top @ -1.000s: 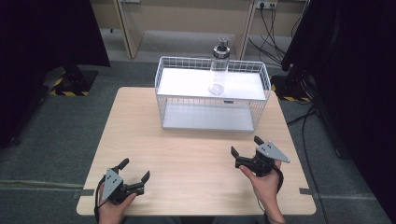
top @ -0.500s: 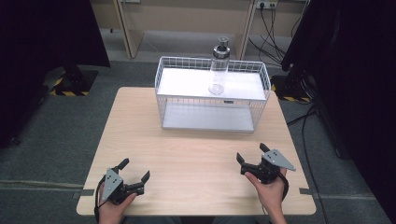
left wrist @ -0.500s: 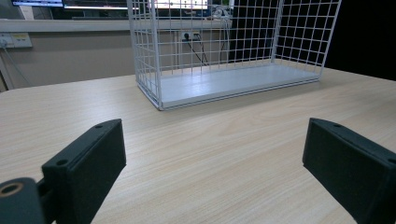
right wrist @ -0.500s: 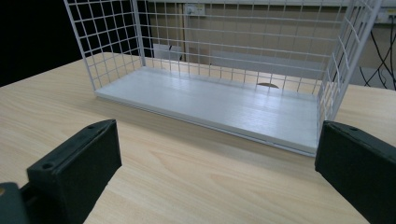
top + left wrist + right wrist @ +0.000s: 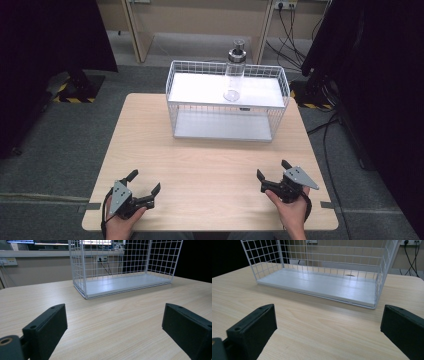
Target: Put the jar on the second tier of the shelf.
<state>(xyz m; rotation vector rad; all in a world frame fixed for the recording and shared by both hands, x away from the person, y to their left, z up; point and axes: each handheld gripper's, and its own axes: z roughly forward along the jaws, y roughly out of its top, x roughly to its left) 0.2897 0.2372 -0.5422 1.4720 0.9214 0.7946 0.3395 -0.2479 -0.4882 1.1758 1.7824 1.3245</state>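
From the high view, you hold the left gripper at the near left corner of the wooden table and the right gripper at the near right corner, each spread wide and holding nothing. Both sit low over the tabletop, well apart from each other and from everything else, which reads as a ready stance that leaves the middle of the table free. The white wire rack stands at the far side, its open front turned toward you, so you can reach its lower shelf straight on. A clear bottle with a metal cap stands upright on the rack's top shelf, right of centre, touched by neither gripper; that is the thing nearest to being worked, and it stands up high where the jaws can close around its body from the side.

In the left gripper view, your two black jaws stand far apart with bare tabletop between them. The wire rack lies ahead and a little to the right, its lower shelf empty.

In the right gripper view, the jaws are again wide with nothing between them. The rack lies ahead, its lower shelf bare, so you are aimed at it. My judgement is that a reach for the bottle has not yet begun.
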